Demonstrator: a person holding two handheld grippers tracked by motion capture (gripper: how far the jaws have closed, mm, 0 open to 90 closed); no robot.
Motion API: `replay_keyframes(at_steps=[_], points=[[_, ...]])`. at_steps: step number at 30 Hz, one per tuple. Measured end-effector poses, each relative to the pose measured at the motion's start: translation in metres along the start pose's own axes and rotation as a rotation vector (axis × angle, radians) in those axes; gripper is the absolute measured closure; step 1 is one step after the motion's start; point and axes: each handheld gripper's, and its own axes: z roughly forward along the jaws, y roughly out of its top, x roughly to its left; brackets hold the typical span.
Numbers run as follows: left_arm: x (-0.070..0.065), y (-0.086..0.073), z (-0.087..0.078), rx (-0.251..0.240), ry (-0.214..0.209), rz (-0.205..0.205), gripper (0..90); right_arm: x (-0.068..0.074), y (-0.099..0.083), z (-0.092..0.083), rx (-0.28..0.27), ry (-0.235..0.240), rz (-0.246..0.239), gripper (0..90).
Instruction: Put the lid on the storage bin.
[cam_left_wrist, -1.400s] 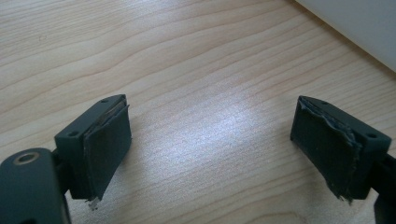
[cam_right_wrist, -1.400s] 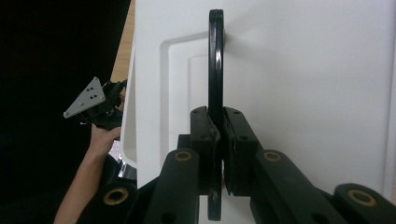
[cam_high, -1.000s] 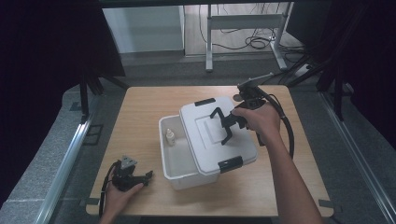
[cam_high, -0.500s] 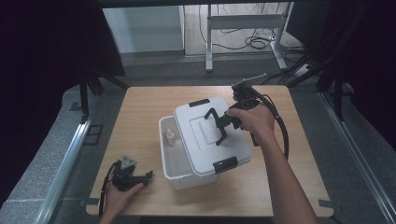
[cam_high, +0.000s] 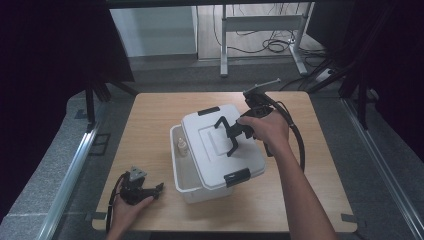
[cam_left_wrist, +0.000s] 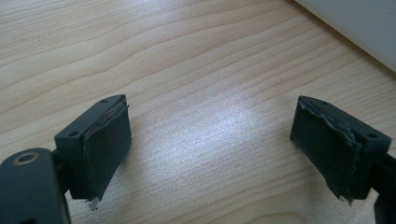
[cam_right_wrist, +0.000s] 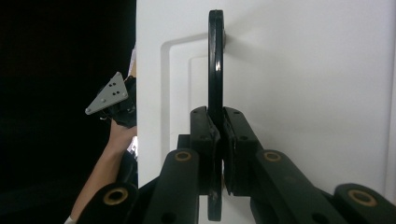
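Observation:
A white storage box (cam_high: 180, 175) stands in the middle of the wooden table (cam_high: 150, 125). Its white lid (cam_high: 220, 150) lies skewed over the box, leaving a strip uncovered on the left. In that strip a small pale bottle (cam_high: 183, 146) stands inside the box. My right gripper (cam_high: 234, 135) is shut on the lid's black handle (cam_high: 223, 125). In the right gripper view the handle (cam_right_wrist: 215, 70) runs up between the jaws of that gripper (cam_right_wrist: 215, 154), against the lid (cam_right_wrist: 303, 93). My left gripper (cam_high: 158, 189) rests on the table near the front left, open with nothing in it (cam_left_wrist: 210, 149).
Black latches sit at the lid's far end (cam_high: 209, 110) and near end (cam_high: 237, 177). The box's white wall (cam_left_wrist: 359, 23) is at the top right of the left gripper view. A thick cable (cam_high: 299, 145) trails from the right gripper. Metal table legs (cam_high: 224, 45) stand beyond the far edge.
The right gripper has carried the lid leftward over the box, so less of the inside is uncovered. The left gripper has stayed put.

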Motion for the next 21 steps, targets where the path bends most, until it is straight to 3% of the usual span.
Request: replay_keyframes(at_steps=[21], points=[[0.0,0.0,0.0,0.0,-0.001,0.002,12.2,0.012,0.003,0.016,0.033,0.009,-0.025,83.8]])
